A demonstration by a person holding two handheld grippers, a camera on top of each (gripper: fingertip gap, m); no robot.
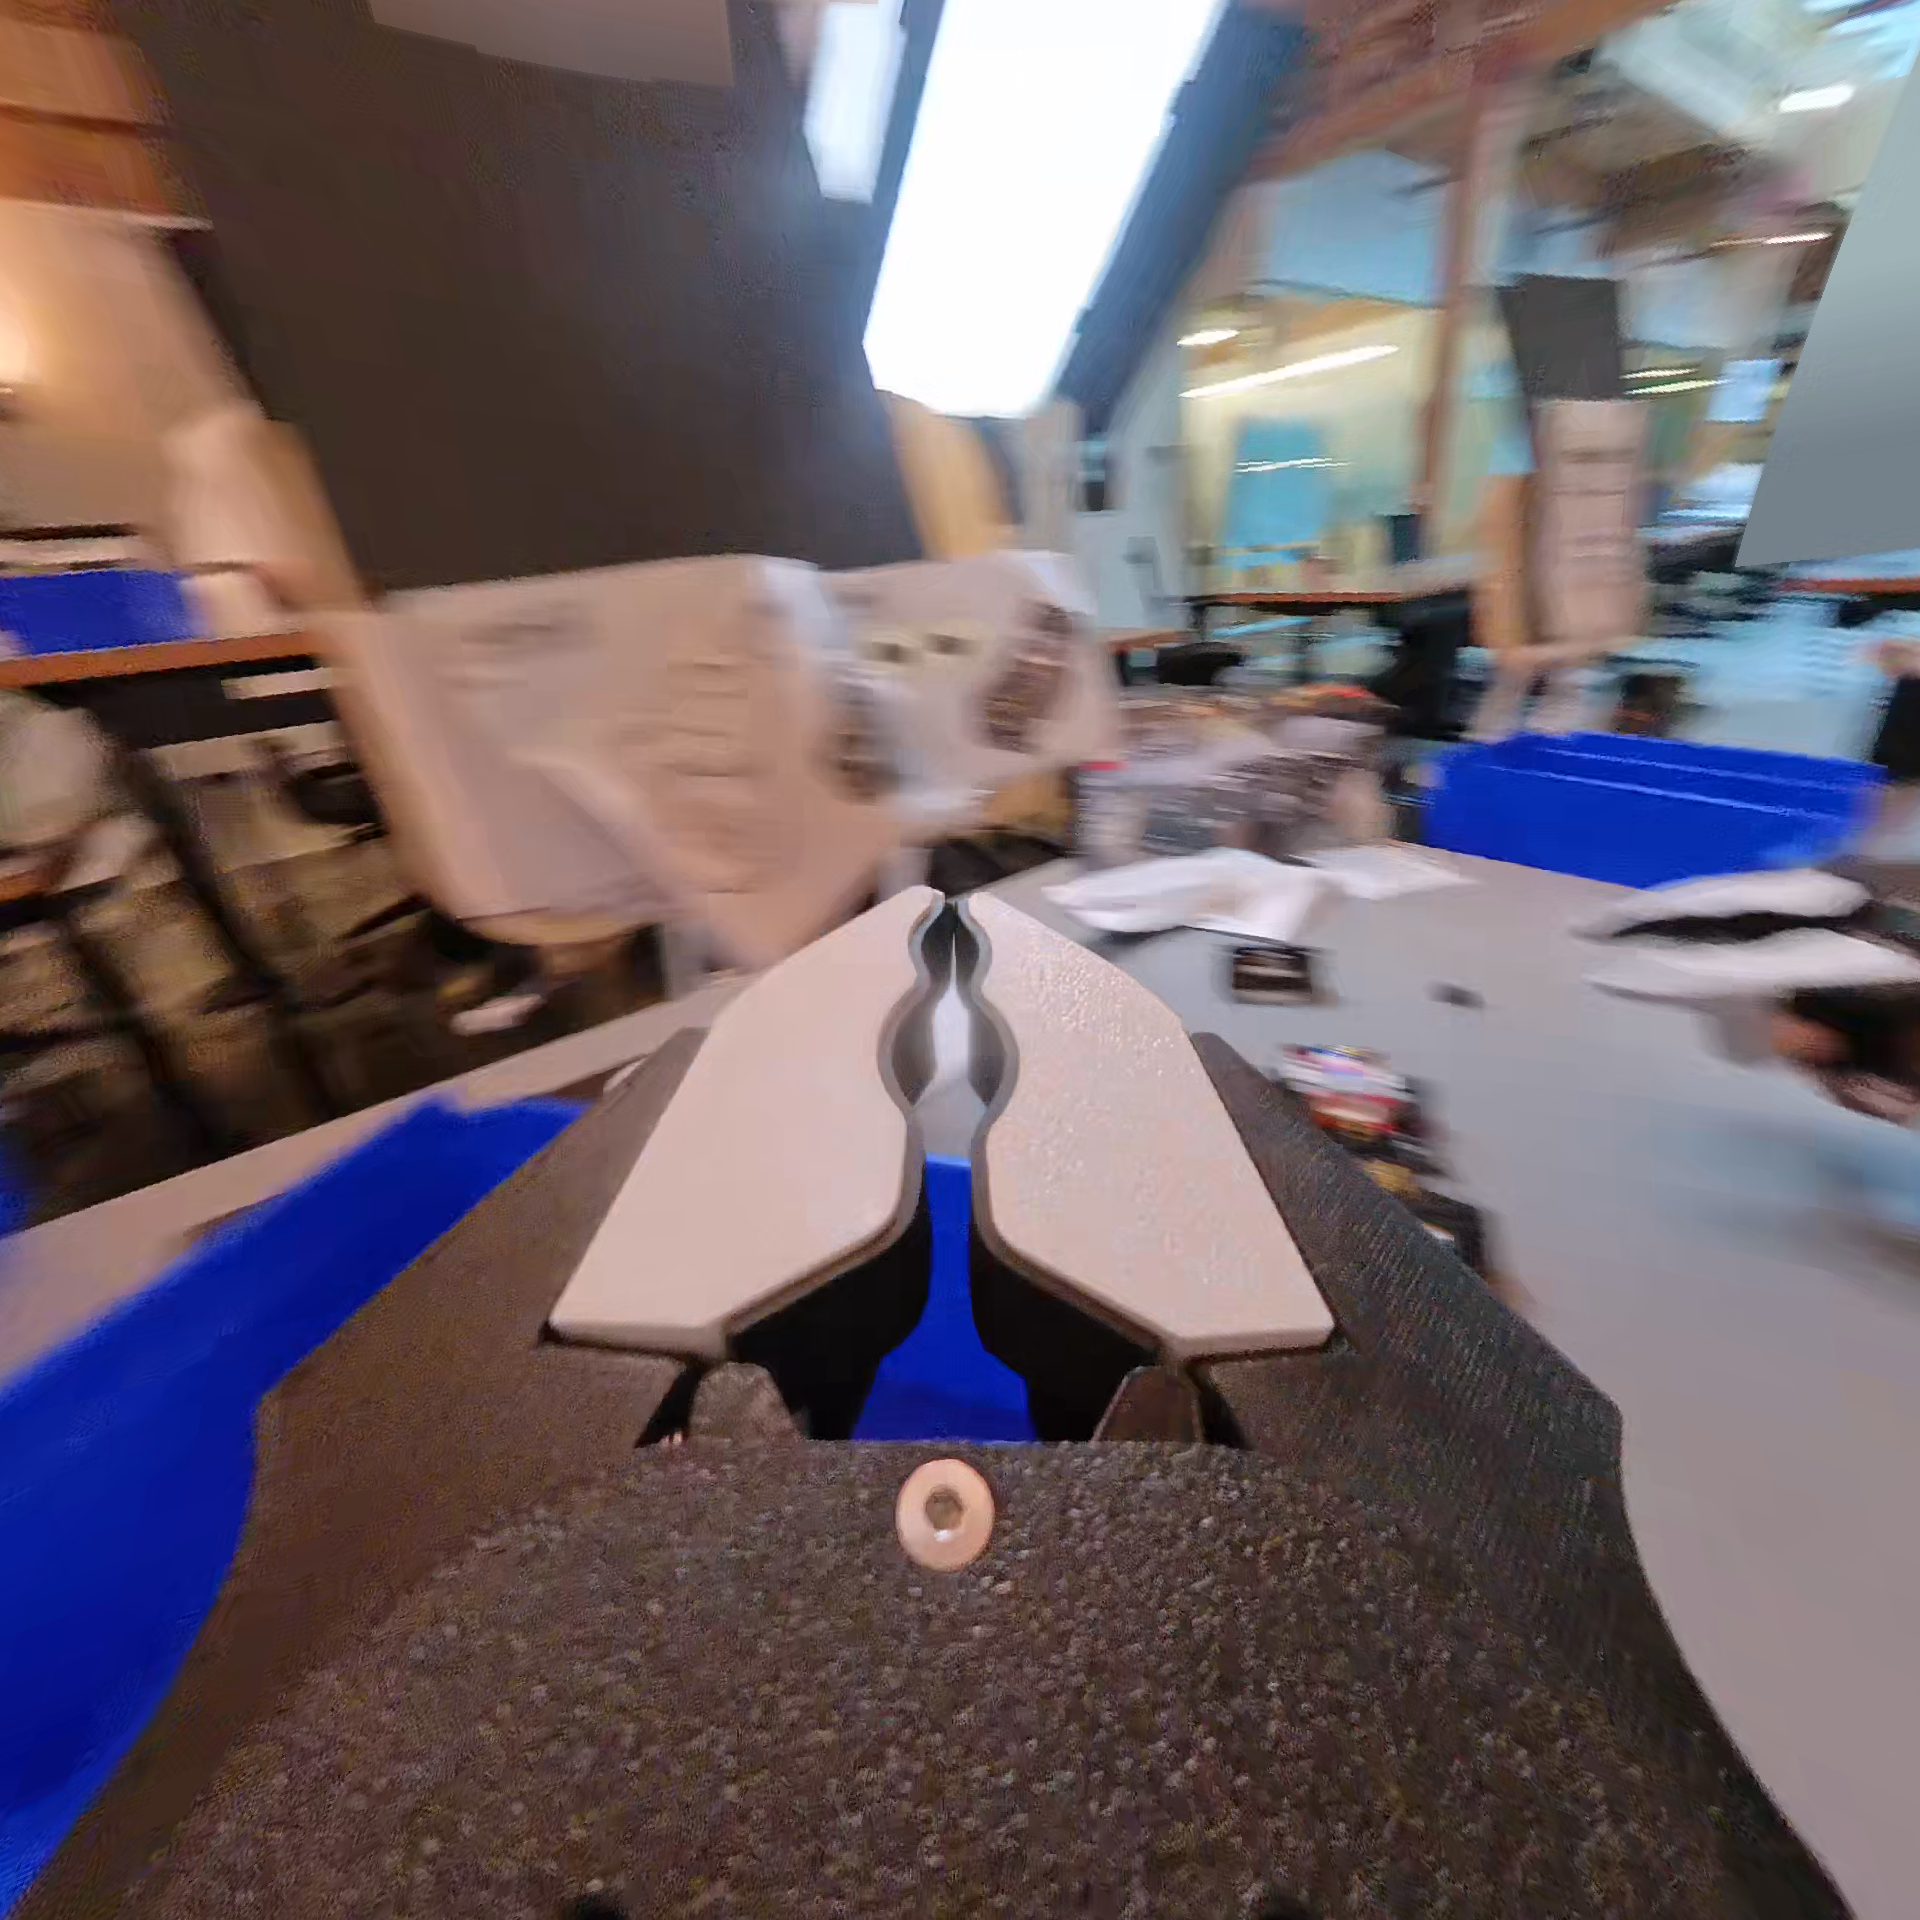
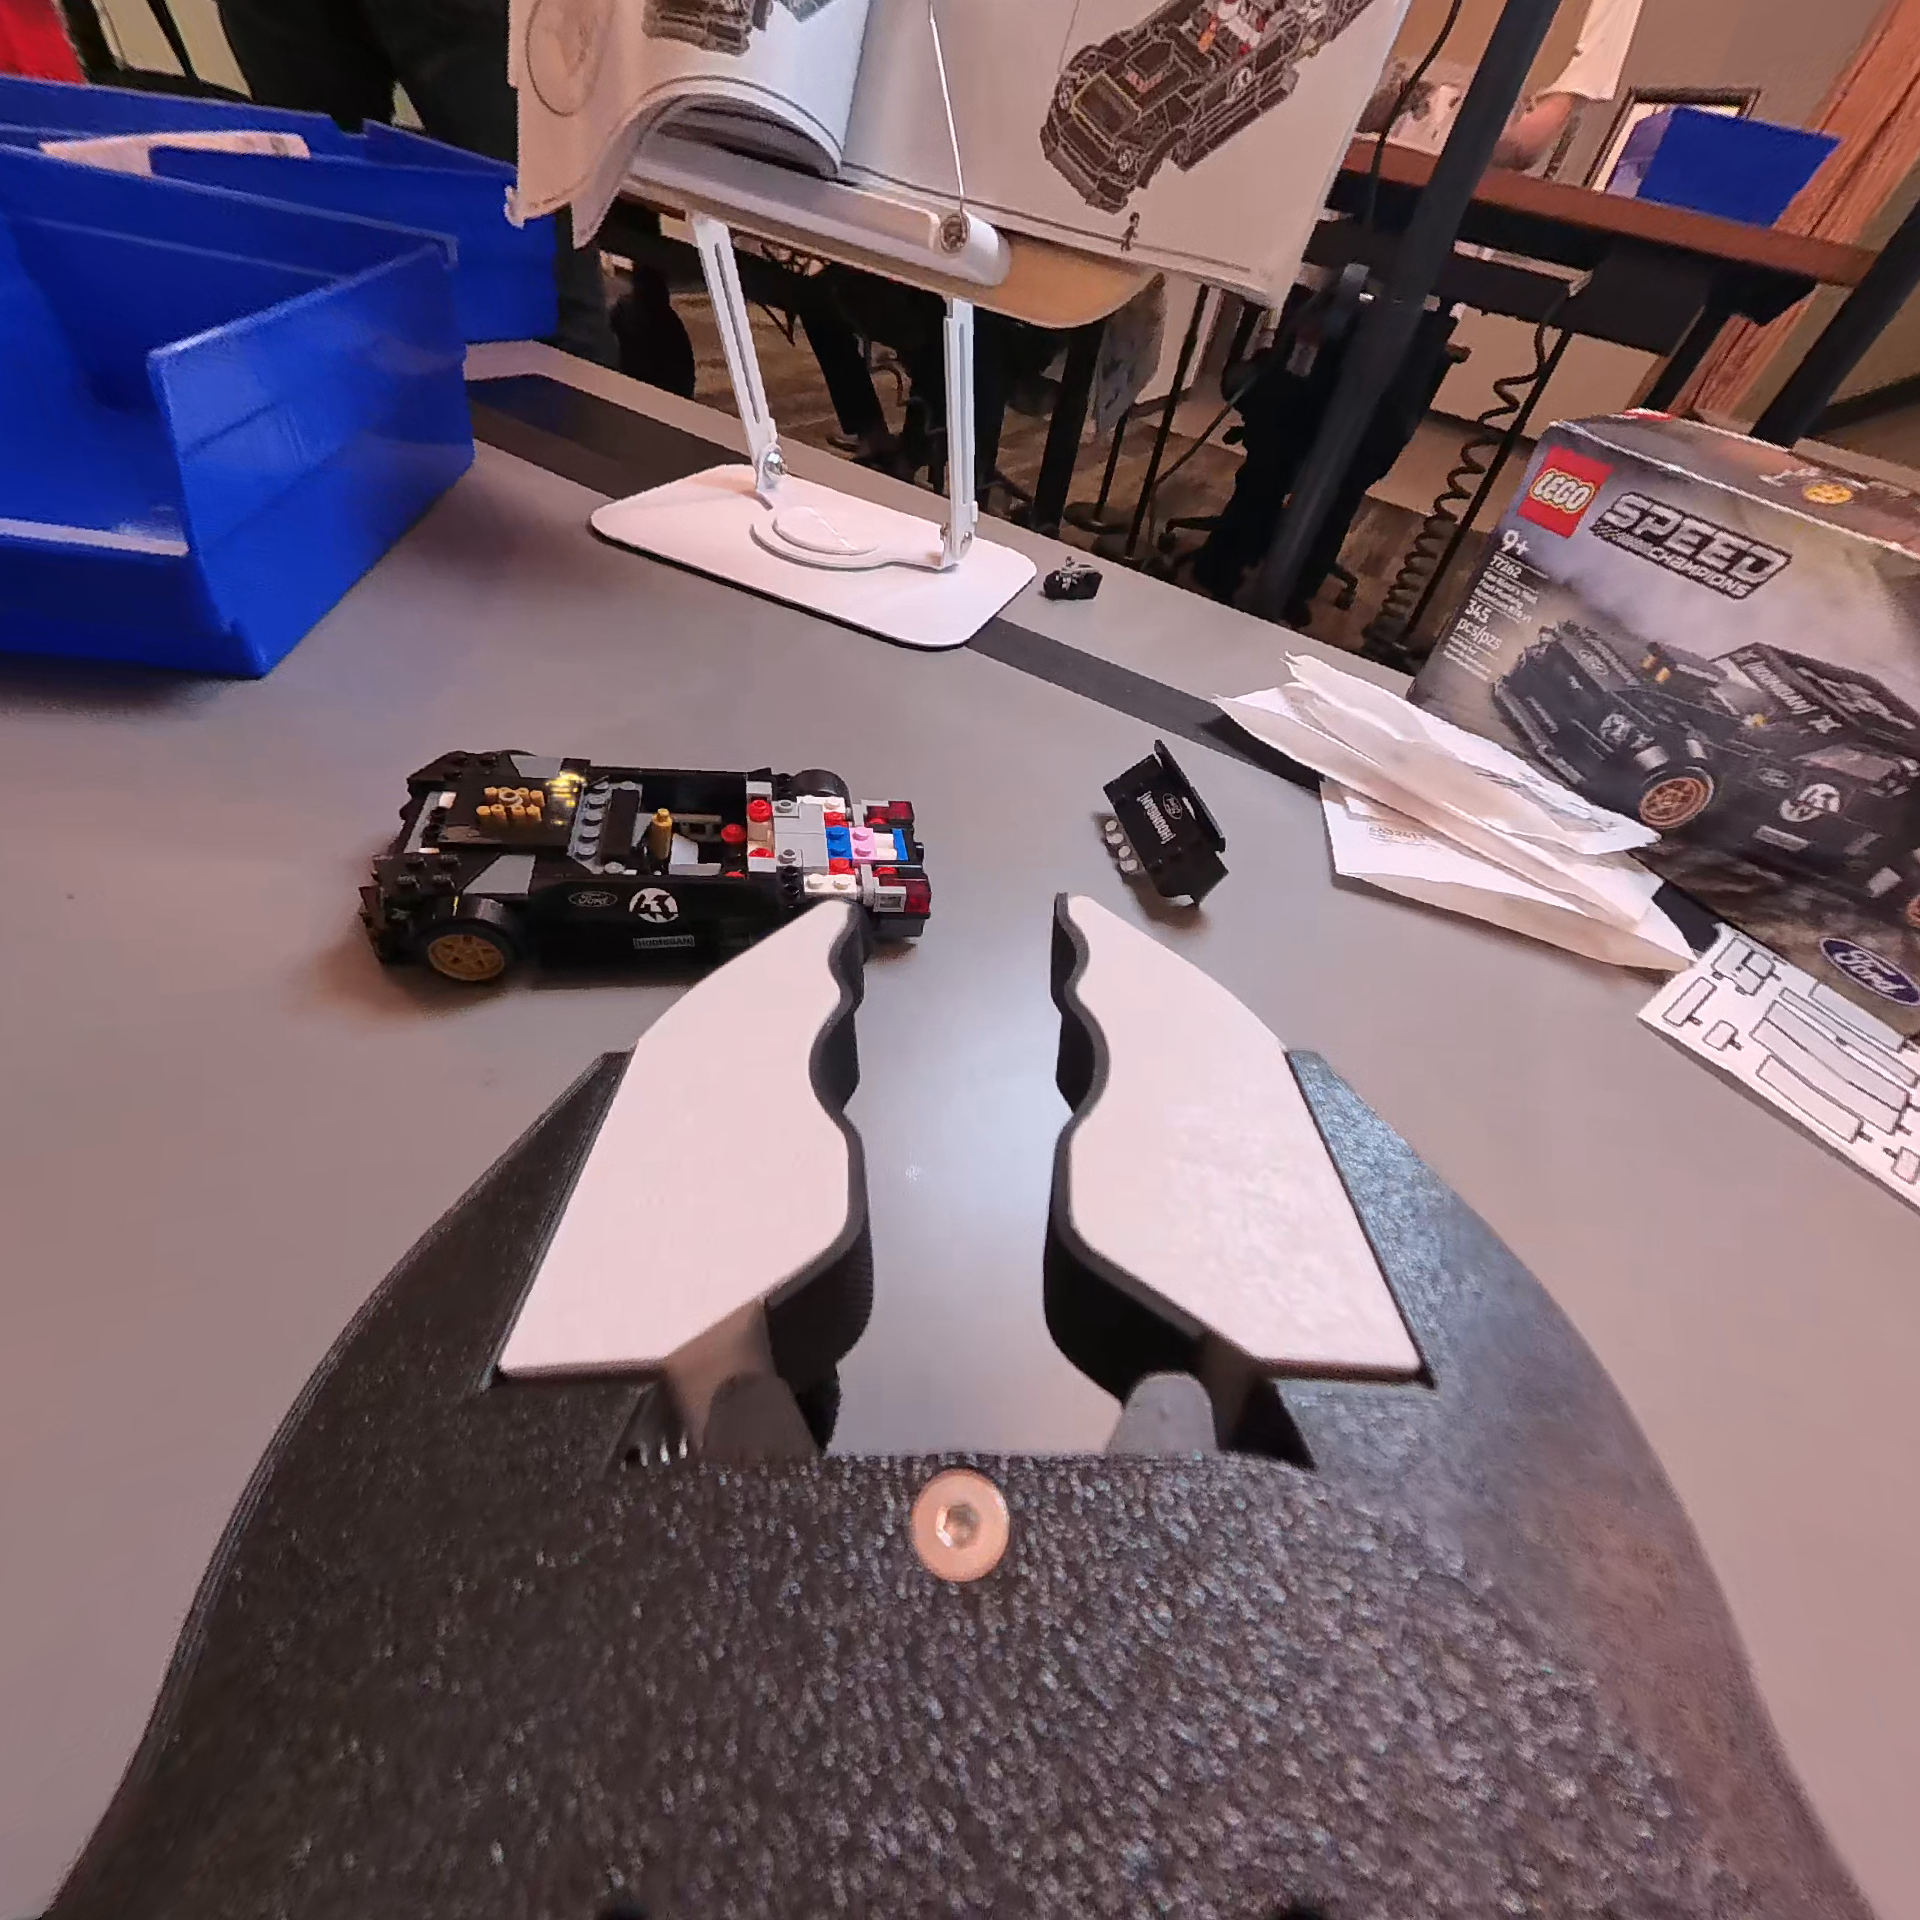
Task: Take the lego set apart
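Observation:
In the right wrist view, a partly stripped black lego car [image 2: 644,862] with its roof off sits on the grey table [image 2: 260,1039]. It is just beyond my right gripper [image 2: 956,914] and to its left. The right gripper is open and empty, low over the table. A loose black roof piece [image 2: 1164,831] lies to the right of the car. A tiny black piece [image 2: 1075,582] lies farther back. In the blurred left wrist view, my left gripper [image 1: 951,920] is shut with nothing seen in it, above a blue bin [image 1: 156,1403]. The car [image 1: 1351,1091] shows faintly to its right.
Blue bins [image 2: 208,416] stand at the left. A white book stand [image 2: 831,540] holds an open instruction booklet [image 2: 1039,94] at the back. The lego box [image 2: 1714,644], white paper bags [image 2: 1455,790] and a sticker sheet [image 2: 1808,1060] lie at the right. The table's far edge is behind the stand. The loose black roof piece [image 2: 1164,831] is about 15 cm from my right fingertips. It is also in sight in the left wrist view [image 1: 1284,966].

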